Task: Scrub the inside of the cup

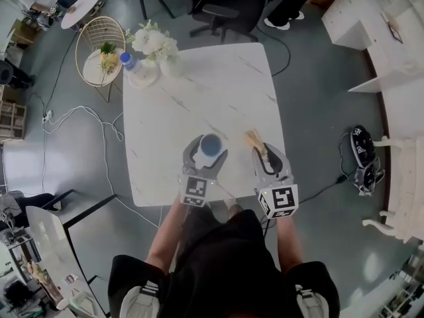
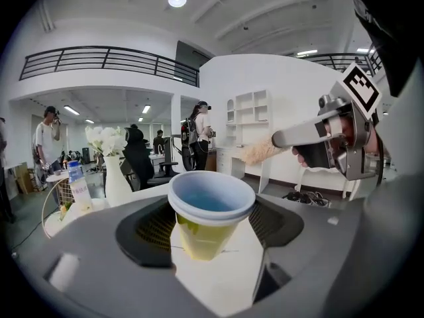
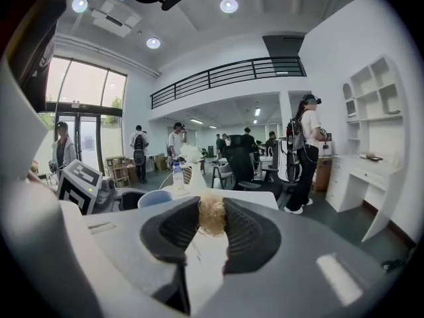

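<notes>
A cup [image 1: 211, 144] with a blue inside, a white rim and a yellow-green outside [image 2: 202, 234] sits between the jaws of my left gripper [image 1: 207, 151], which is shut on it near the front edge of the white marble table [image 1: 199, 98]. Its mouth faces up. My right gripper [image 1: 263, 154] is shut on a tan fibrous scrubber [image 1: 254, 140], a little to the right of the cup and apart from it. The scrubber's tuft [image 3: 212, 217] pokes out past the right gripper's pads. In the left gripper view the scrubber [image 2: 258, 152] points toward the cup from the right.
At the table's far left corner stand a white vase of flowers [image 1: 159, 48] and a water bottle [image 1: 132, 63] on a plate. A round wire side table [image 1: 99, 52] stands beyond it, an office chair [image 1: 228, 8] behind the table, and cables lie on the floor [image 1: 73, 118].
</notes>
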Tool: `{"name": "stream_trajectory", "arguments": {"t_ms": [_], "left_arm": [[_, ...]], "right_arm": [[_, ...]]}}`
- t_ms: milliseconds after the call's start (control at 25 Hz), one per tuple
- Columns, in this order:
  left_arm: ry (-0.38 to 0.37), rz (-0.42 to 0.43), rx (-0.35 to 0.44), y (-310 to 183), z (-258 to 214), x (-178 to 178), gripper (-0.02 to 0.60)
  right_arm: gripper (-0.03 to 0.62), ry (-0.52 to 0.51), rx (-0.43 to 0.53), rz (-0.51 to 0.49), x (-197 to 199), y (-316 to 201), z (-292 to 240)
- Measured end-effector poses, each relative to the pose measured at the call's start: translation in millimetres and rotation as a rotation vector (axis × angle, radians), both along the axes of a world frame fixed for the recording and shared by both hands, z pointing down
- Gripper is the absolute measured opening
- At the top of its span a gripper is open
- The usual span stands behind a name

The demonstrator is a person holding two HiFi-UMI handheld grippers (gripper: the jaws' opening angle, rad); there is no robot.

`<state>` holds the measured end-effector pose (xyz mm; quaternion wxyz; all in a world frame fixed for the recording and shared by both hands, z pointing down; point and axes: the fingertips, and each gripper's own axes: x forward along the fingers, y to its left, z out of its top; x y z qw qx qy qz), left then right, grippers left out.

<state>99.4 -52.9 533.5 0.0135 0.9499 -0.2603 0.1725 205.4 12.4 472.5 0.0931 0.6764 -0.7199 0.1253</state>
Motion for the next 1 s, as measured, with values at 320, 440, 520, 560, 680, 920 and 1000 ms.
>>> {"name": "stream_trajectory", "arguments": {"t_ms": [320,440,520,560,680,920,1000], "left_arm": [[-0.008,0.047,-0.054,-17,23,28,0.356],[-0.015,0.055,-0.061,-24,29,35,0.356],[-0.021,0.059,-0.065,-29,34,39,0.354],[-0.023,0.06,-0.066,-31,36,41,0.356],[-0.04,0.071,-0.048,-35,45,47,0.354],[-0.075,0.12,-0.087,-28,75,54,0.356],[-0.076,0.123,-0.099,-29,82,56,0.356]], "right_arm": [[0.104,-0.024,-0.054,0.079,25,6,28],[0.104,-0.032,-0.067,0.097,32,7,35],[0.104,-0.04,-0.075,0.109,35,7,39],[0.104,-0.043,-0.079,0.113,37,7,41],[0.104,-0.049,-0.088,0.121,41,4,49],[0.104,-0.062,-0.111,0.123,42,-4,62],[0.104,-0.067,-0.118,0.128,43,-5,68]]}}
